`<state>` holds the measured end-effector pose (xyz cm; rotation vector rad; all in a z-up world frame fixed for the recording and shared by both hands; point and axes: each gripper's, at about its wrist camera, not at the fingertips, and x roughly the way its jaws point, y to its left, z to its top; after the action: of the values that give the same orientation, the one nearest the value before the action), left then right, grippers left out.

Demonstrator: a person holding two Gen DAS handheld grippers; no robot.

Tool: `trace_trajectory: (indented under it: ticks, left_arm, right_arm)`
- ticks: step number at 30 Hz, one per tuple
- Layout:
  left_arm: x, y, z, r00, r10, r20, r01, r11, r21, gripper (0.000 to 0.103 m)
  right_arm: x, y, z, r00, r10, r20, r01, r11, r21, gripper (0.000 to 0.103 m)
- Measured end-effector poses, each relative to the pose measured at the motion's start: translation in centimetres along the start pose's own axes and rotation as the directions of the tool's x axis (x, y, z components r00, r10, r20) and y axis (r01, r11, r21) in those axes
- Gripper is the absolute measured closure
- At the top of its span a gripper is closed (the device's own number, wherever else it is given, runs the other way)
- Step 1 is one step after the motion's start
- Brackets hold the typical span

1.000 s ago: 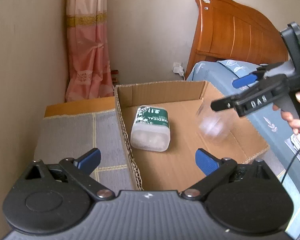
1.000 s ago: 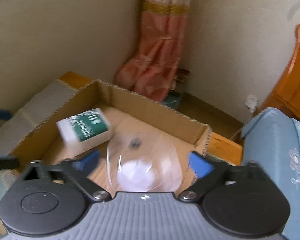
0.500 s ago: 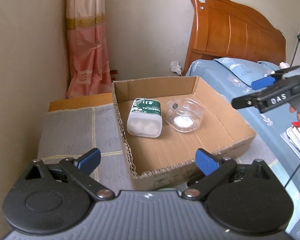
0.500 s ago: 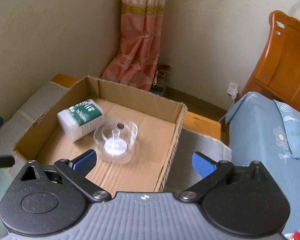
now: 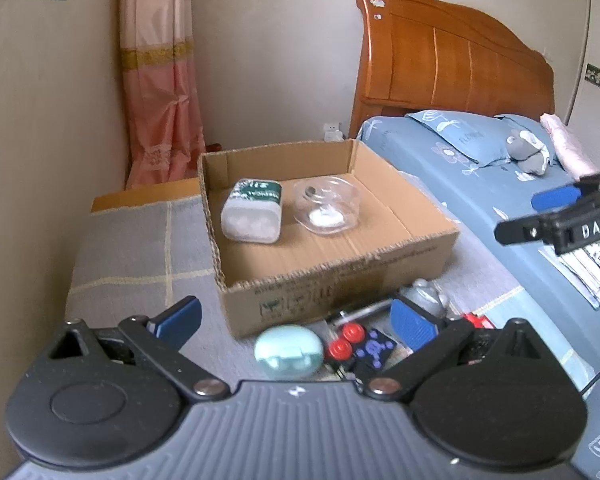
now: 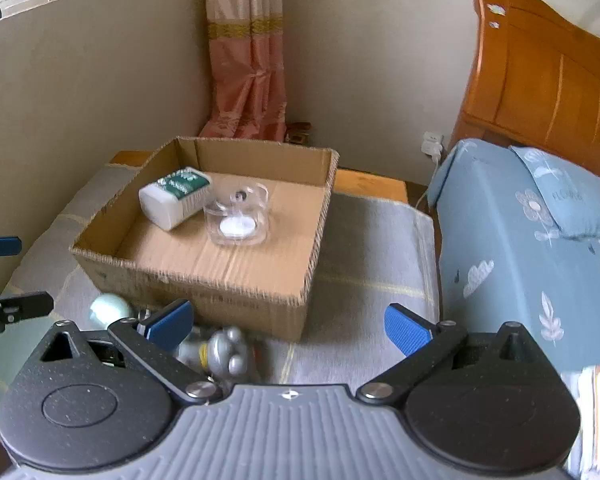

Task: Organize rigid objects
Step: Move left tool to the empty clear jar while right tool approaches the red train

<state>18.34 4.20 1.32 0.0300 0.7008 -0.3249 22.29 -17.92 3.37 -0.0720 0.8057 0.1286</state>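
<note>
Pulled back from the cardboard box (image 5: 340, 216) since a second ago, both grippers; clear plastic container (image 5: 326, 210), then blurred and falling between the right gripper's fingers, now at rest on the box floor.

Inside the box, two things only: white tub with green label (image 5: 254, 212), lying on its side near the left wall, and the clear plastic container just beside it on the right, nearly touching, with a white disc at its bottom and a small dark knob above. Rest of the box floor bare corrugated brown board, front edge roughly torn.

Left gripper (image 5: 296, 322) spread wide, nothing between its blue pads, hovering above the clutter in front of the box. Right gripper (image 6: 288, 322) also wide open and holding nothing, seen in the left wrist view as a black bar at the right edge.

In front of the box, on the grey woven cloth (image 5: 136, 240) with pale yellow lines: smooth pale-green egg-shaped object (image 5: 289, 351), black piece with red and purple buttons (image 5: 360, 346), thin metal rod (image 5: 362, 312), and shiny silver rounded figure (image 6: 220, 350). To the right, the bed (image 6: 512, 240) with blue flowered sheet and glossy orange wooden headboard; behind, the pink curtain (image 6: 246, 60).
</note>
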Motion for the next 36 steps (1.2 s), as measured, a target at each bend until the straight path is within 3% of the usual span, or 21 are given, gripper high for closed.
trace_trajectory:
  ticks: [8, 22, 28, 36]
  left_arm:
    - [-0.7, -0.6, -2.5, 1.0, -0.001, -0.008, 0.0, 1.0, -0.015, 0.003]
    - [-1.7, -2.1, -7.0, 0.995, -0.08, -0.058, 0.081, 0.997, 0.017, 0.003]
    - [-2.4, -3.1, -8.7, 0.988, -0.132, -0.079, 0.136, 0.99, 0.048, 0.003]
    - [-2.7, -5.1, -9.9, 0.979, -0.177, -0.105, 0.19, 0.973, 0.132, 0.003]
  right_arm:
    - [-0.8, -0.6, -6.6, 1.0, -0.003, 0.006, 0.003, 0.996, 0.088, 0.0]
    - [-1.2, 1.8, -15.9, 1.0, -0.018, -0.023, 0.021, 0.995, 0.093, 0.0]
    - [-1.1, 3.5, -17.7, 0.999, -0.015, -0.047, 0.017, 0.998, 0.055, 0.0]
    - [1.2, 6.5, -16.5, 0.998, 0.041, -0.038, -0.041, 0.999, 0.002, 0.0]
